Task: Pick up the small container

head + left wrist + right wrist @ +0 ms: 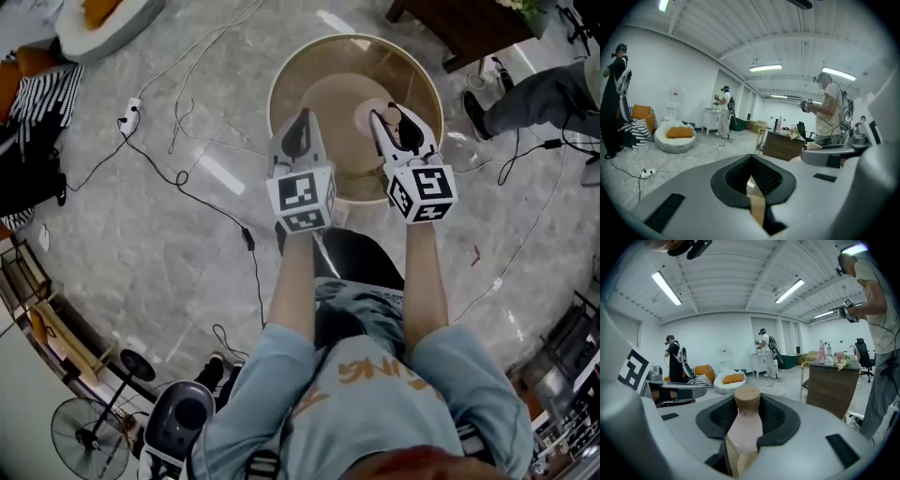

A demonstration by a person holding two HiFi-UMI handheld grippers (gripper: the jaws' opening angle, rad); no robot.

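I look down at a round table with a see-through top and a tan rim (293,56), straight ahead at 12 o'clock. My right gripper (395,122) reaches over it at about 1 o'clock. Its jaws are quite wide apart and they squeeze the small pale pink container with a round light-brown lid (744,427) from both sides. The lid end sticks out past the jaw tips. The container is above the right half of the table. I cannot tell if it touches the top.

My left gripper (300,129) is over the near left edge of the table, at about 11 o'clock. Its jaws are almost together, with only a thin slit between them, and they hold nothing. The two grippers are side by side and do not touch. A white beanbag with an orange cushion (103,23) lies on the grey floor at 10 o'clock.
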